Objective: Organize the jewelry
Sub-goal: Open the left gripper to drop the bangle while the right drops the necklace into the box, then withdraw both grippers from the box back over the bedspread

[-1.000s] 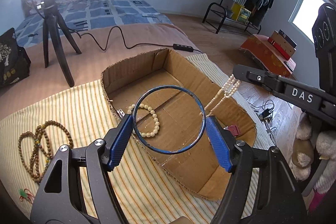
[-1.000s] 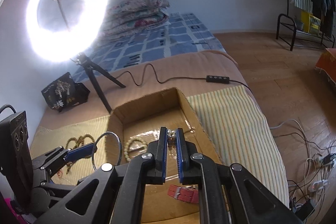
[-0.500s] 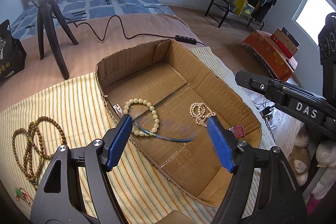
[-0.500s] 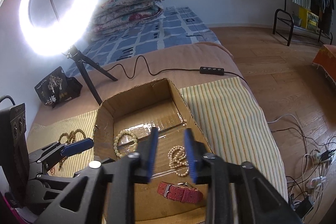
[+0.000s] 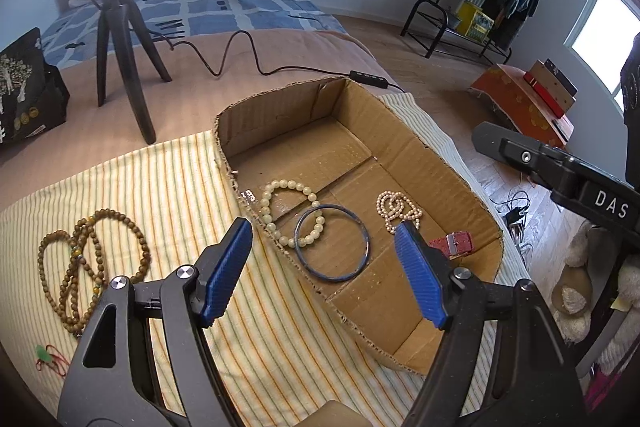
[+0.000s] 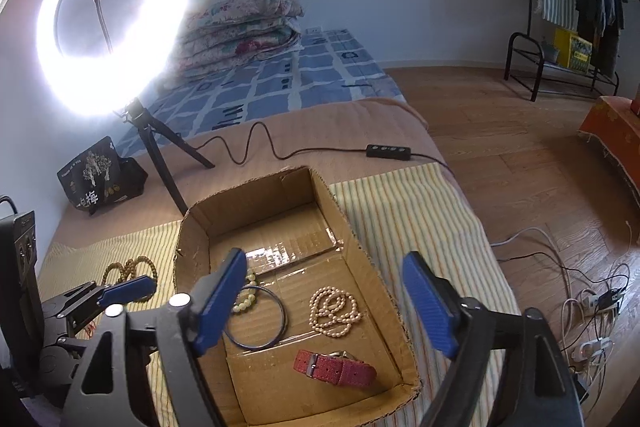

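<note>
An open cardboard box (image 5: 436, 163) (image 6: 360, 259) lies on a striped cloth. Inside it lie a blue bangle (image 5: 362, 227) (image 6: 280, 323), a pale green bead bracelet (image 5: 280, 185) (image 6: 246, 297), a pearl necklace (image 5: 396, 209) (image 6: 334, 311) and a red watch strap (image 5: 454, 245) (image 6: 334, 367). A brown wooden bead necklace (image 5: 80, 255) (image 6: 128, 267) and a small green and red charm (image 5: 46, 355) lie on the cloth left of the box. My left gripper (image 5: 324, 271) is open and empty above the box's near edge. My right gripper (image 6: 324, 303) is open and empty above the box.
A ring light (image 6: 108, 39) on a black tripod (image 5: 120, 55) stands behind the box, with its cable and switch (image 6: 388, 151) on the brown blanket. A black bag (image 5: 24, 91) sits at the left. The bed edge drops to a wooden floor (image 6: 520, 163) on the right.
My left gripper let go of the blue bangle, which now lies in the box. My right gripper opened and dropped the pearl necklace into the box. Both grippers drew back.
</note>
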The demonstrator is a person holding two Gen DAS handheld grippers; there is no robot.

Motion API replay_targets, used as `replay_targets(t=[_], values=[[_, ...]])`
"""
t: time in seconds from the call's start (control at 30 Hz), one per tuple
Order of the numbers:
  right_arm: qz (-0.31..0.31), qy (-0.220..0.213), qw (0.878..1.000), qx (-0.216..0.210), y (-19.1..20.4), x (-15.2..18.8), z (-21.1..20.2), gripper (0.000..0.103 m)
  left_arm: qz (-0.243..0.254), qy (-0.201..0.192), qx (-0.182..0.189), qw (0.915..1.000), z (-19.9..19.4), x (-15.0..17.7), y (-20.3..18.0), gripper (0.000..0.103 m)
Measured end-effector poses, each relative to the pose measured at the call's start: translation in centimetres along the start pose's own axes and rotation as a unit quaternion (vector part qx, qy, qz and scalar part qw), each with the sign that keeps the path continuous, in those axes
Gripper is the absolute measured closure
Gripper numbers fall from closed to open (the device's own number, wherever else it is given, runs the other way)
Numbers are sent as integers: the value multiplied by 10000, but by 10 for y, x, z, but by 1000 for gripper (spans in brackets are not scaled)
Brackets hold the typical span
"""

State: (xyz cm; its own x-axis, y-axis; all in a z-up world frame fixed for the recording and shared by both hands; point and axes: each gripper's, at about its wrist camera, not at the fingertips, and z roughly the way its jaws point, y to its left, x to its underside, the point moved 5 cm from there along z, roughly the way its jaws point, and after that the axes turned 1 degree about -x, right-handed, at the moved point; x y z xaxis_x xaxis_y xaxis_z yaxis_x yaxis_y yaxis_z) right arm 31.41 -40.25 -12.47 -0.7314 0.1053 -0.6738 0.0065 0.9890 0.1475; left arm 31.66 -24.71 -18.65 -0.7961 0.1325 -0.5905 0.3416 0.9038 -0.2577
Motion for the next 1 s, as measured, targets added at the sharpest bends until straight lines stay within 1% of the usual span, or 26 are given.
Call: replay_targets(t=[0.07, 0.17, 0.23, 0.3, 0.57, 0.8, 1.0], values=[[11, -80, 10000, 25, 0, -1, -4, 14, 4, -34, -39, 10000, -5, 1, 2, 27], [47, -176, 9998, 18, 0, -3, -11, 8, 5, -108, -81, 9999, -14, 2, 5, 27], [55, -262, 9996, 48, 2, -3, -15, 1, -1, -155, -114, 9998, -21, 2, 8, 27], [58, -358, 9993, 123, 5, -2, -20, 0, -21, -201, -139, 9997, -28, 1, 13, 27], [-266, -460, 9986, 83, 35, -3, -31, 0, 14, -435, -356, 9984, -65, 1, 44, 27], [-541, -587, 9968, -73, 66, 1, -43, 0, 69, -542, -631, 9965, -103, 10, 89, 27], [-796, -645, 9943, -287, 93, 8, -54, 0, -61, -533, -873, 9947, -128, 26, 132, 27]])
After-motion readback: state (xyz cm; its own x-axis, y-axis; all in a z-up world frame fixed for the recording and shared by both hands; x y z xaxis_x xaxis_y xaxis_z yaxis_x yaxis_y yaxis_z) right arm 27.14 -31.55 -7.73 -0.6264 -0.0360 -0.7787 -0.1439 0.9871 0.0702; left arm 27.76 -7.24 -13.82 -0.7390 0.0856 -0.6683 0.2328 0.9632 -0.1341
